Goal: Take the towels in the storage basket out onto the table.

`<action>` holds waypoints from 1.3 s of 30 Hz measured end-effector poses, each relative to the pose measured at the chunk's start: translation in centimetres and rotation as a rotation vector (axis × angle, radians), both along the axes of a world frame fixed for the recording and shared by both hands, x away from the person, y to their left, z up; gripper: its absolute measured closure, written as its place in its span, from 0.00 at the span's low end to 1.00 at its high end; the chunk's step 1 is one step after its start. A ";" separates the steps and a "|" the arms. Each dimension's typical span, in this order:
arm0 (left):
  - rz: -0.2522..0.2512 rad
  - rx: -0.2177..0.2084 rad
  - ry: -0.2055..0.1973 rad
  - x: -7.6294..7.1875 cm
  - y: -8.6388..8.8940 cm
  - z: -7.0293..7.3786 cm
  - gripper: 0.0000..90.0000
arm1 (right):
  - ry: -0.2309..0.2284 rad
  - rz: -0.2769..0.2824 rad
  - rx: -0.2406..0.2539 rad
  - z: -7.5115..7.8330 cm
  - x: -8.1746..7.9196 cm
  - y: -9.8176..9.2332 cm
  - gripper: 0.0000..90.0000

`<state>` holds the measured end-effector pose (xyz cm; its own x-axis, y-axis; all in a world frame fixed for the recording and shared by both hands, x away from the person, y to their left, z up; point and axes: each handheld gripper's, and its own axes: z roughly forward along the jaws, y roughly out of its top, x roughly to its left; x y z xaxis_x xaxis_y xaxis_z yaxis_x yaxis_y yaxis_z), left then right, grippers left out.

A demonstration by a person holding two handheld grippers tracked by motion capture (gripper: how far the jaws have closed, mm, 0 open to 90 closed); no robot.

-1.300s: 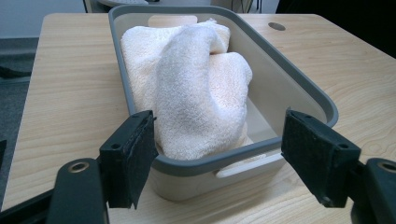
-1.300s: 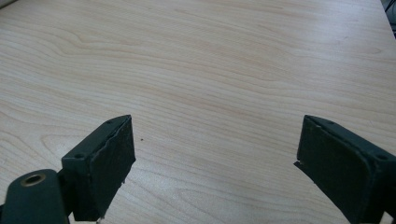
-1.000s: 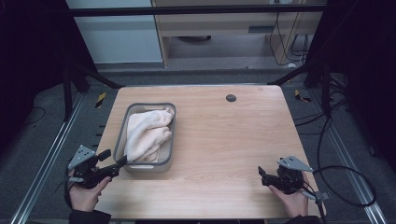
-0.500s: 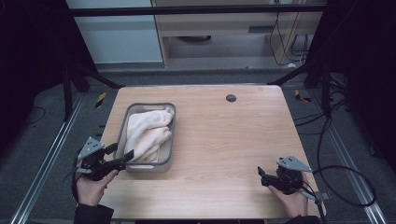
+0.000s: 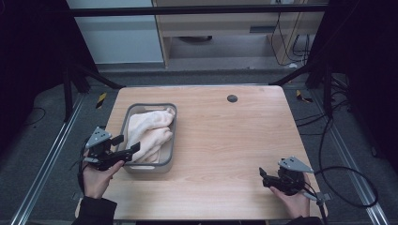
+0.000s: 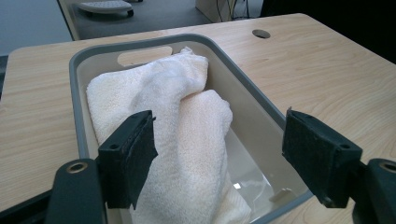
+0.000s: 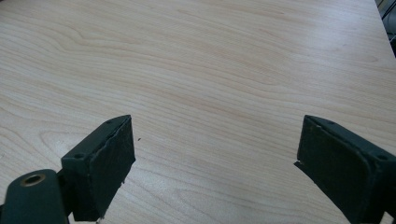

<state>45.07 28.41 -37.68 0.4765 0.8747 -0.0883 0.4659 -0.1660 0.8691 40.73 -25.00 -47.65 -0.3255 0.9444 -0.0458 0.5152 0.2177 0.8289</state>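
Observation:
A cream towel [image 5: 149,131] [image 6: 187,140] lies bunched in a grey-rimmed bin [image 5: 169,154] [image 6: 233,70] on the left half of the wooden table [image 5: 234,140]. My left gripper [image 5: 127,149] [image 6: 219,158] is open and hovers over the bin's near left corner, its jaws straddling the near end of the towel without touching it. My right gripper [image 5: 264,177] [image 7: 212,168] rests low at the table's near right corner, open, with bare wood [image 7: 210,70] between its jaws.
A round cable hole [image 5: 232,98] [image 6: 260,33] sits in the table near the far edge. Black frame posts and cables flank the table on both sides. A shelf unit stands behind it.
My left gripper has moved up and rightward from the table's near left edge to over the bin's near corner. The right gripper has stayed put.

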 end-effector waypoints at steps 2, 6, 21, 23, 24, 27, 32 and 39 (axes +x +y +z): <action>-0.002 0.010 0.009 0.5 -0.1 0.1 0.28 | 0.003 0.001 0.000 0.0 0.0 0.0 0.12; 0.000 0.019 0.022 1.3 -0.1 0.3 0.28 | 0.002 -0.004 -0.002 0.0 0.1 -0.1 0.12; 0.005 0.084 0.091 4.2 -0.5 0.1 0.28 | 0.010 -0.004 -0.008 -0.1 0.2 -0.1 0.12; 0.000 0.092 0.099 4.4 -0.6 0.0 0.28 | 0.012 -0.004 -0.004 0.0 0.2 -0.1 0.12; -0.006 0.102 0.106 4.6 -0.8 -0.1 0.28 | 0.008 -0.002 -0.010 -0.1 0.3 -0.2 0.12; -0.015 0.124 0.125 5.2 -1.3 -0.3 0.28 | 0.016 -0.004 -0.010 -0.1 0.3 -0.2 0.12; -0.019 0.152 0.146 5.8 -1.6 -0.5 0.29 | 0.020 -0.004 -0.011 -0.1 0.3 -0.2 0.12; -0.020 0.172 0.173 6.7 -2.0 -0.9 0.30 | 0.026 0.002 -0.016 -0.2 0.4 -0.2 0.11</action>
